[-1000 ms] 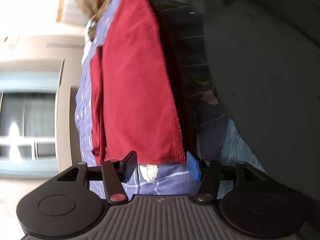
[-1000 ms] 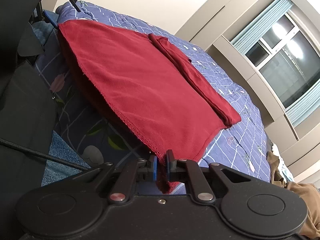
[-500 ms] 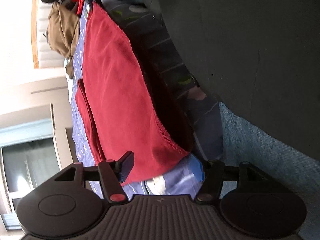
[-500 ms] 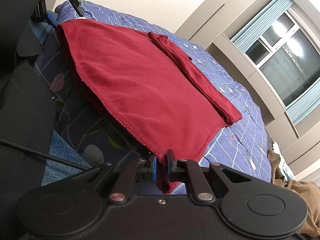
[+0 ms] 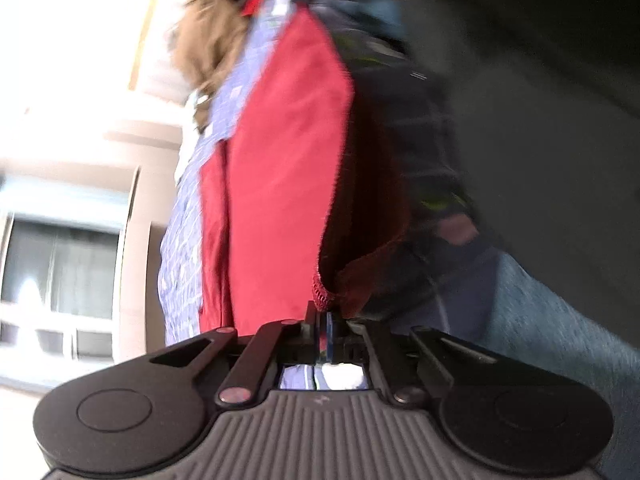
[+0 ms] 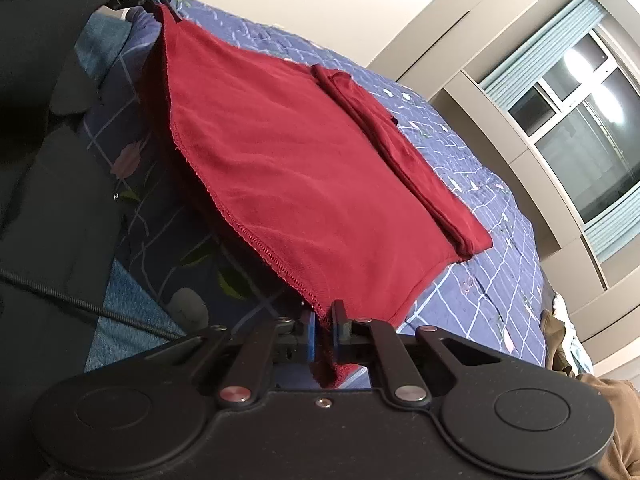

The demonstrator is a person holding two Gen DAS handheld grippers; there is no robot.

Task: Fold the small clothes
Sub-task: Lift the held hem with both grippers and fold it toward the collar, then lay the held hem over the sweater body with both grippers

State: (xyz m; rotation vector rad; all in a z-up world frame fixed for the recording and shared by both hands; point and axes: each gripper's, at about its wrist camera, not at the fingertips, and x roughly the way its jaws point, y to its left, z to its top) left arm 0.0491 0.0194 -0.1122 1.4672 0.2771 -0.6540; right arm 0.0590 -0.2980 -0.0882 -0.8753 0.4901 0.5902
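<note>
With the red garment (image 6: pixel 304 184) spread over the blue patterned bed (image 6: pixel 496 248), left gripper (image 5: pixel 323 330) jaws are clamped on one hem corner and right gripper (image 6: pixel 323 332) jaws on the other, hem lifted off the bedding.

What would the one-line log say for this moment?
left gripper: shut on red garment hem corner | right gripper: shut on other hem corner | garment on blue quilt, hem edge lifted
</note>
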